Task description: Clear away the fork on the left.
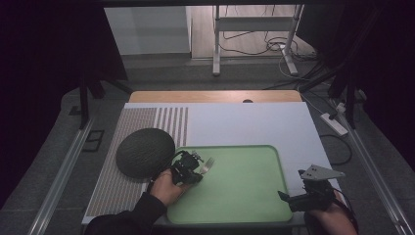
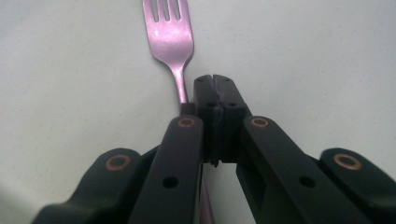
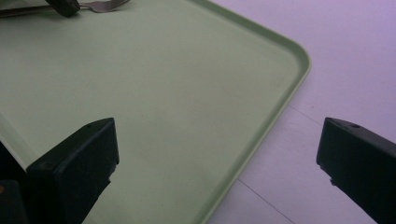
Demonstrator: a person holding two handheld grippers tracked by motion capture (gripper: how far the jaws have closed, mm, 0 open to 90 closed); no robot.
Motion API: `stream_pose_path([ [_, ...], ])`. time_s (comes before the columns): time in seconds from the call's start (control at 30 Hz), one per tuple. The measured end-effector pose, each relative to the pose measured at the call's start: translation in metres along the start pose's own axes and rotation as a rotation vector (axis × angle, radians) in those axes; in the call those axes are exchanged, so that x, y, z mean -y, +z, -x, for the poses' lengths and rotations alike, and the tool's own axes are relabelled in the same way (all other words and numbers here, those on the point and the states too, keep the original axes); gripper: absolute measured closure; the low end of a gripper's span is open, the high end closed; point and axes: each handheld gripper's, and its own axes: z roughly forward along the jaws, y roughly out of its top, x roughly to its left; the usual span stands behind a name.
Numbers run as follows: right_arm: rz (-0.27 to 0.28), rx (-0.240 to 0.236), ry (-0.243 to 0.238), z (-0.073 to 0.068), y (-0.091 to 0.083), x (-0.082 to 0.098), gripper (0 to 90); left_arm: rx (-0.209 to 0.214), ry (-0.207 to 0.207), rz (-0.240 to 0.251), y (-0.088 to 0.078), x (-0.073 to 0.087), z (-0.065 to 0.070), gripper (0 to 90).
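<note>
The left hand-held gripper rests on the green tray, jaws pressed together with nothing between them; the fork lies just beside its tips, on the tray's left part. The right hand-held gripper hovers wide open and empty over the tray's near right corner. A dark dome sits on the bench, left of the tray.

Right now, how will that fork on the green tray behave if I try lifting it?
The fork looks like thin, stiff metal, likely light. Its glossy handle could slip. It lies flat on the tray, so getting under it may be tricky.
</note>
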Motion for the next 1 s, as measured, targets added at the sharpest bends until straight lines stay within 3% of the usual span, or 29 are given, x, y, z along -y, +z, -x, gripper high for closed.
stream_pose_path([
  [0.47,0.001,-0.004,0.001,0.001,0.0,0.0,0.0,-0.023,-0.085,-0.009,-0.012,0.016,-0.029,88.4],
  [1.0,-0.001,-0.006,0.006,0.001,0.0,0.0,0.0,0.007,-0.141,-0.007,-0.018,0.027,-0.045,87.9],
])
